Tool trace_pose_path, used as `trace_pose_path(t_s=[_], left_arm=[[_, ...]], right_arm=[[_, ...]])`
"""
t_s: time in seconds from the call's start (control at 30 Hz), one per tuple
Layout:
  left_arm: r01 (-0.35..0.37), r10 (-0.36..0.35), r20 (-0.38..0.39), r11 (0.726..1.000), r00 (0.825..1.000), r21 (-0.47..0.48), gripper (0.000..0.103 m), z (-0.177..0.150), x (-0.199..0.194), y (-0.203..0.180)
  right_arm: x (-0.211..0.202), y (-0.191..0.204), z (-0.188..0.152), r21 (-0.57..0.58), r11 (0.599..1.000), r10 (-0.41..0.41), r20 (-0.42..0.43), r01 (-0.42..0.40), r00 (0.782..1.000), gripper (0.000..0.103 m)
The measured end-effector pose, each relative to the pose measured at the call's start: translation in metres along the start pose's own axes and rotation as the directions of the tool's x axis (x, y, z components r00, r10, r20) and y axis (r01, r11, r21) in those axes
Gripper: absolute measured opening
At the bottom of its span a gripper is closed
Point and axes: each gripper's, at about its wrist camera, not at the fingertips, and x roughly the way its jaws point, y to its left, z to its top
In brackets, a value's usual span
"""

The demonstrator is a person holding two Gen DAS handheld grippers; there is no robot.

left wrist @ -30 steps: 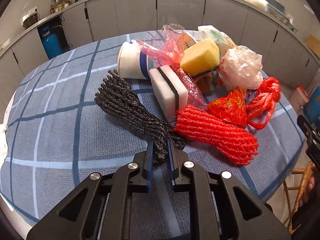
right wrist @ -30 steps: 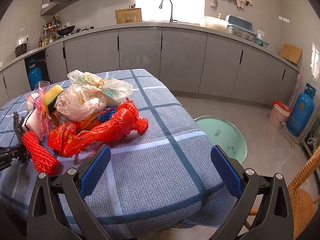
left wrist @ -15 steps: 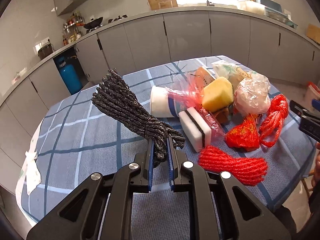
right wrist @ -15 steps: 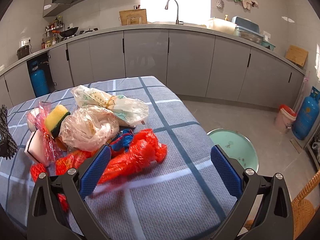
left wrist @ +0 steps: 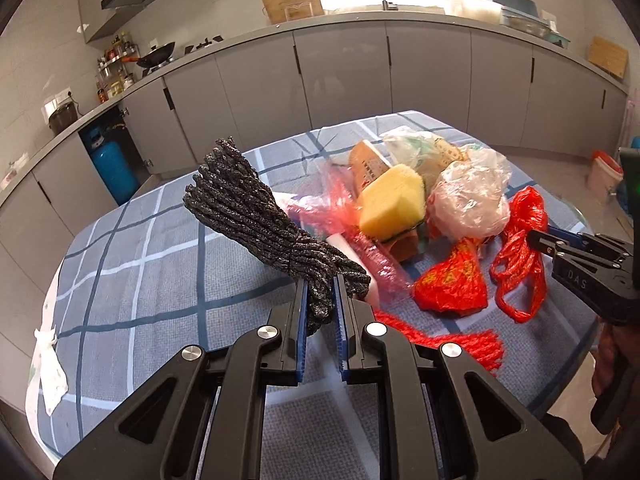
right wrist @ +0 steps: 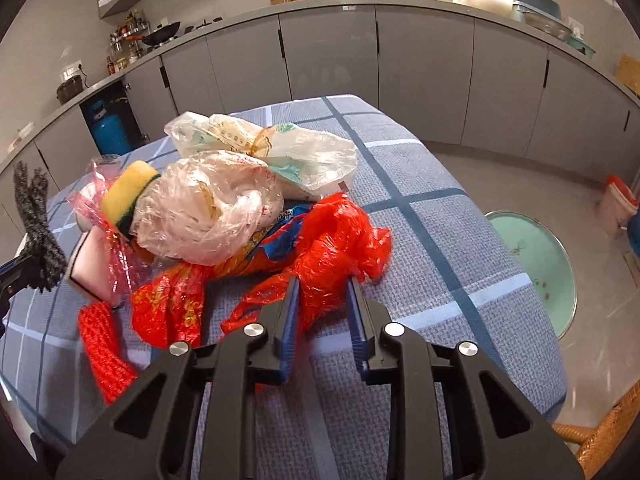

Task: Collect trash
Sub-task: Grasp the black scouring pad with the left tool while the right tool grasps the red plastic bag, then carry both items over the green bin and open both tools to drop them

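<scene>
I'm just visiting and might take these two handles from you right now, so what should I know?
Left gripper: shut on the black rope bundle, lifted off the table.
Right gripper: fingers on either side of the red plastic bag, which lies on the table; grip not certain.
On the table: red rope bundle, yellow sponge, clear plastic bags, a white block.
Done: black rope picked up. Left: everything else; no bin is clearly identifiable.
</scene>
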Motion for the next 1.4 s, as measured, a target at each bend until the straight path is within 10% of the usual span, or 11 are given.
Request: trace_pose_path(t_s=[0.6, 1.4], left_arm=[[0.133, -0.155, 0.097, 0.970, 0.983, 0.204, 0.013, 0.052, -0.012, -0.096], [0.361, -0.421, 0.048, 0.826, 0.906, 0.432, 0.013, 0.107, 0.041, -0.292]], right_arm=[[-0.055, -0.079, 0.017, 0.088, 0.993, -0.085, 0.129, 0.074, 0.988, 0.021], [-0.026, -0.249, 0.019, 0.279, 0.922, -0.305, 0.100, 0.268, 0.947, 0.021]])
